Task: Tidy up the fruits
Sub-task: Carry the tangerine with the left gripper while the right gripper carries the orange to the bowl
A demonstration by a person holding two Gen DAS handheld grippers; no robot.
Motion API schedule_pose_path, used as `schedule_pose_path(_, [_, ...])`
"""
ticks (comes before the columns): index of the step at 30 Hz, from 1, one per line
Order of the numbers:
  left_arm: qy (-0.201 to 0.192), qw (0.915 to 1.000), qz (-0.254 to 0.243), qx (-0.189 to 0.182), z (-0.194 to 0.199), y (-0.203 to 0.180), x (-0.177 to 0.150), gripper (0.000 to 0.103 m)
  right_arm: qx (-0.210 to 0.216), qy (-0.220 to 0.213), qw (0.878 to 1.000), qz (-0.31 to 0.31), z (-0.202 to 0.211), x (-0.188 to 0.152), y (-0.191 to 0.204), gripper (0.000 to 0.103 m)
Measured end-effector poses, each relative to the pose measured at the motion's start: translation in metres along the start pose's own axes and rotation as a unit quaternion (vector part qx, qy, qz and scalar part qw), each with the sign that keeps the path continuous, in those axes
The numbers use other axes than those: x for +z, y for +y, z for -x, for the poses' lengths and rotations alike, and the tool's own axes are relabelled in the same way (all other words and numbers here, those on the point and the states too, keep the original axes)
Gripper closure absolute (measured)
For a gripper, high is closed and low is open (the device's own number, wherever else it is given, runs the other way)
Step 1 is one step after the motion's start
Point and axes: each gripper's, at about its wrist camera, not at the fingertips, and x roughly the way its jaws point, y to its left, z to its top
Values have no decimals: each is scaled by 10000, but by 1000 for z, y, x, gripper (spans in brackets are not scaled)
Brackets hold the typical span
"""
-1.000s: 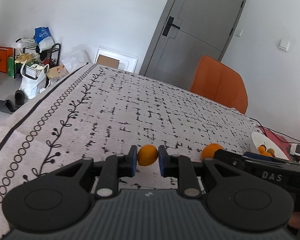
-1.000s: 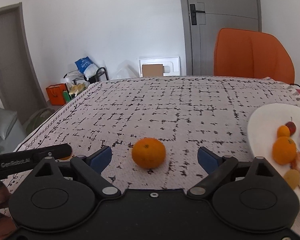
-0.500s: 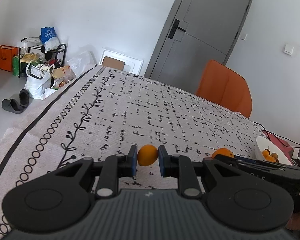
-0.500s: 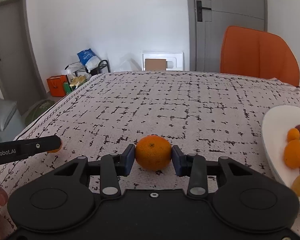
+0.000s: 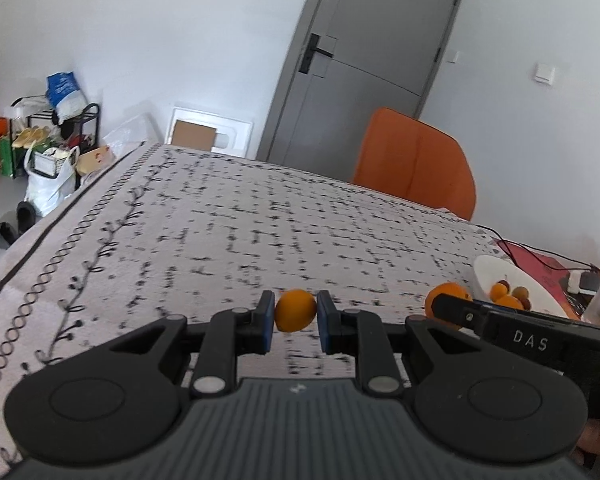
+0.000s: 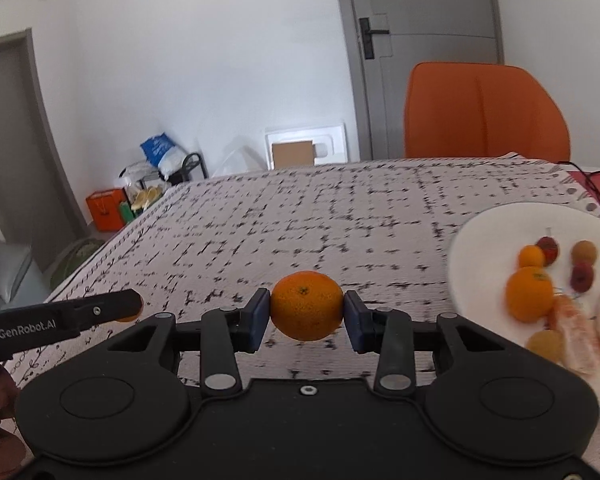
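My left gripper (image 5: 296, 316) is shut on a small orange fruit (image 5: 295, 310) and holds it above the patterned tablecloth (image 5: 260, 224). My right gripper (image 6: 306, 310) is shut on a larger orange (image 6: 306, 305), lifted off the cloth. That orange also shows in the left wrist view (image 5: 448, 293) behind the right gripper's finger. A white plate (image 6: 484, 232) at the right holds an orange (image 6: 529, 294), a smaller orange (image 6: 531, 257), small red and brown fruits and peeled segments (image 6: 576, 330). The plate shows in the left wrist view (image 5: 484, 276) too.
An orange chair (image 6: 484, 112) stands at the table's far side before a grey door (image 5: 364, 60). A red mat with black cables (image 5: 536, 258) lies beyond the plate. Bags and a shoe rack (image 5: 52, 136) sit on the floor at the left.
My right gripper closed on the larger orange and lifted it off the cloth. Both grippers have swung to the right, bringing the plate closer in view. The left keeps its small fruit.
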Motion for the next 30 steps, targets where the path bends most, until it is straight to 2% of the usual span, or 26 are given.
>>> schedule_pose_path(7, [75,9992,-361,-163,-11,-43,3,83,-125,-325,9985,-415,25,1,-41,65])
schedule_pose_path(15, [99,9963,-737,-422,-20,-93,2,83,-341,-484,9957,-710,41,0,-81,65])
schedule_pose_path(30, [159,9904,-1227,-616,-44,-149,3,83,-539,-705,9913,-971,59,-1,-135,65])
